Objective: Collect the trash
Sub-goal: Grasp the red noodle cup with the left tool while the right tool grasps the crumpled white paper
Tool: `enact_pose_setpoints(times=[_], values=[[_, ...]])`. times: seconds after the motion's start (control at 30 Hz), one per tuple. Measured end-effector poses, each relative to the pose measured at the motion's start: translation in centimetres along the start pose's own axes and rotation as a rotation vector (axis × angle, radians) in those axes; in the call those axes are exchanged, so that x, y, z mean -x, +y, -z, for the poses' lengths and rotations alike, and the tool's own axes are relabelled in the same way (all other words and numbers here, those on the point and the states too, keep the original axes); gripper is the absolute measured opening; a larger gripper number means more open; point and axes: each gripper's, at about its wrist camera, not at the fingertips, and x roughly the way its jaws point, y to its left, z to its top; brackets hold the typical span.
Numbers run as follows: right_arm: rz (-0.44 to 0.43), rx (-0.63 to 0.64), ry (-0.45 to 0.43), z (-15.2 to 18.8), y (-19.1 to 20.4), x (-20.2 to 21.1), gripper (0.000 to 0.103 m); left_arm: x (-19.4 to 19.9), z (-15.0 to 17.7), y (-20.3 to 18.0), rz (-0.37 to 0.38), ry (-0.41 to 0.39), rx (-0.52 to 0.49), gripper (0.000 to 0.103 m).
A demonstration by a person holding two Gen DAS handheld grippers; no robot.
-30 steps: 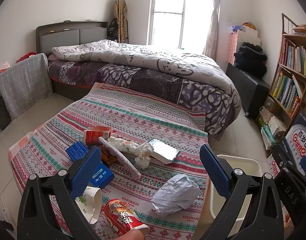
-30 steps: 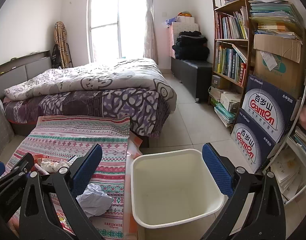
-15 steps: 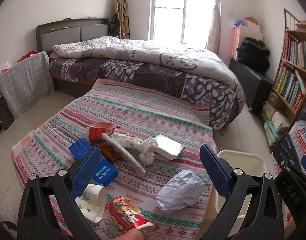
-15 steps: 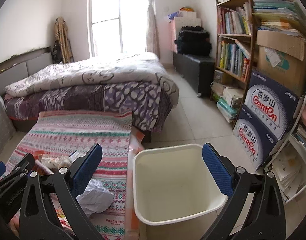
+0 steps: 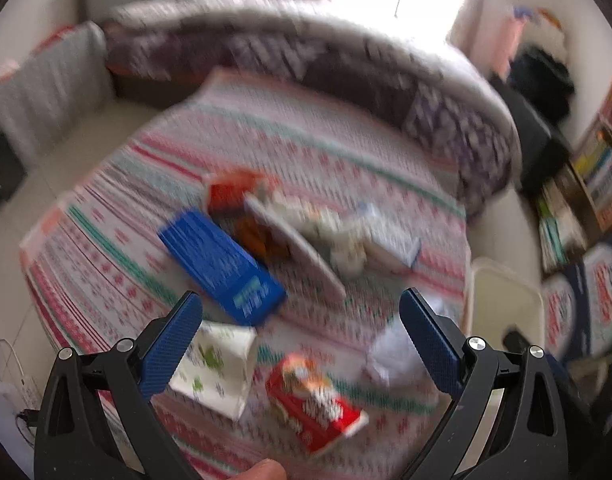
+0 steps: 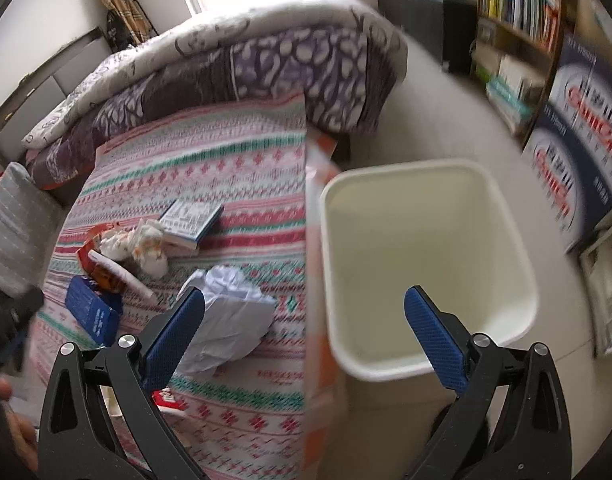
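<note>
Trash lies on a patterned cloth (image 5: pixel 306 140): a red snack packet (image 5: pixel 313 404), a white paper cup (image 5: pixel 218 368), a blue box (image 5: pixel 222 264), a crumpled white paper (image 6: pixel 230 316) and a tissue wad (image 6: pixel 142 244). My left gripper (image 5: pixel 300 344) is open and empty, above the cup and the packet. My right gripper (image 6: pixel 304 344) is open and empty, between the crumpled paper and the cream bin (image 6: pixel 425 264). The bin also shows in the left wrist view (image 5: pixel 505 304).
A small book (image 6: pixel 192 220) and a red carton (image 5: pixel 230 192) lie further back on the cloth. A bed with a purple quilt (image 6: pixel 266 52) stands behind. A bookshelf (image 6: pixel 517 12) and printed cartons (image 6: pixel 581 128) stand on the right.
Both grippers have tipped downward and moved in over the cloth and bin; both views are motion-blurred. The jaws stay open.
</note>
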Motion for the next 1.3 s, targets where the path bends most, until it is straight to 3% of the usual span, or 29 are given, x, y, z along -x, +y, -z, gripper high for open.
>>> enact_pose_setpoints(times=[0.1,0.23,0.4,0.63,0.7,0.87,0.9,0.97,1.17,1.3], values=[[0.038,-0.049,0.015,-0.4,-0.7,-0.3,0.096,-0.9,1.1,-0.3,0.021,0.121,-0.064,0.096],[0.051,-0.125,0.001,-1.1,-2.1,-0.3,0.096,-2.1,3.2,-1.2,-0.004,0.216,-0.141,0.096],[0.070,-0.127,-0.015,-1.3,-2.2,-0.6,0.096,-4.1,4.9,-0.3,0.021,0.364,-0.025,0.096],[0.054,-0.079,0.002,-0.6,-0.5,-1.1,0.096,-6.8,6.1,0.9,-0.009,0.410,0.099,0.095],[0.046,-0.072,0.016,-0.4,0.0,-1.4,0.096,-7.3,6.2,1.5,-0.019,0.432,0.121,0.088],[0.022,-0.047,0.060,0.3,1.5,-2.3,0.096,-7.3,6.6,3.4,0.054,0.476,0.159,0.056],[0.015,-0.041,0.072,0.4,1.8,-2.5,0.096,-7.2,6.6,3.7,0.064,0.479,0.160,0.055],[0.009,-0.034,0.083,0.8,2.5,-2.9,0.096,-6.7,6.7,4.1,0.084,0.469,0.153,0.044],[-0.004,-0.004,0.089,1.3,4.7,-3.8,0.096,-3.4,5.2,4.7,0.097,0.331,0.094,0.041],[-0.002,0.006,0.095,1.5,5.9,-4.6,0.096,-0.9,4.0,5.8,0.058,0.236,0.071,0.041]])
